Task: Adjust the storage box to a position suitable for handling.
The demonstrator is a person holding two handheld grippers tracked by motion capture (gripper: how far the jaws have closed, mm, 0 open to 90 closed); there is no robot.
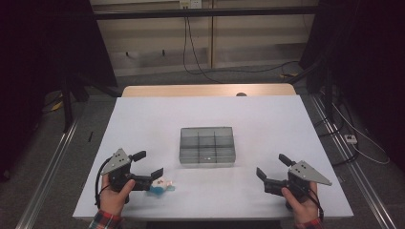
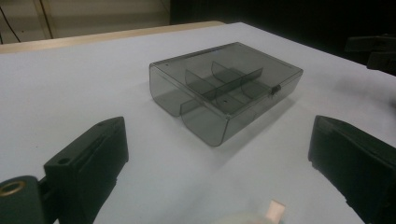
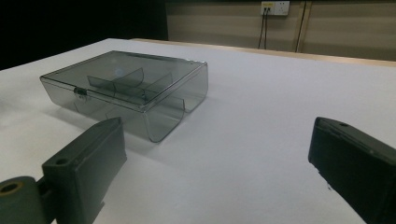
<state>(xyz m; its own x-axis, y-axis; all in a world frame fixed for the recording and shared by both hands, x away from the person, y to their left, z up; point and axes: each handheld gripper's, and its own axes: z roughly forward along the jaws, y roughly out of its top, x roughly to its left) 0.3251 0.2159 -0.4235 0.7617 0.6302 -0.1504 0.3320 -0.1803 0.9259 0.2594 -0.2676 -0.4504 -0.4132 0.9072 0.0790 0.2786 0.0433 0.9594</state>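
Smoky translucent plastic, the compartment box [image 1: 207,146] sits lid-down and latched at the middle of the white table [image 1: 143,119], well ahead of both grippers. Your left gripper [image 1: 146,163] and right gripper [image 1: 271,165] both stand spread wide, holding nothing. A small blue-and-white item [image 1: 161,186] lies just beside the left jaws; lower squarely over it before you squeeze.

No text, label, brand, number or sign can be read in any of the views.
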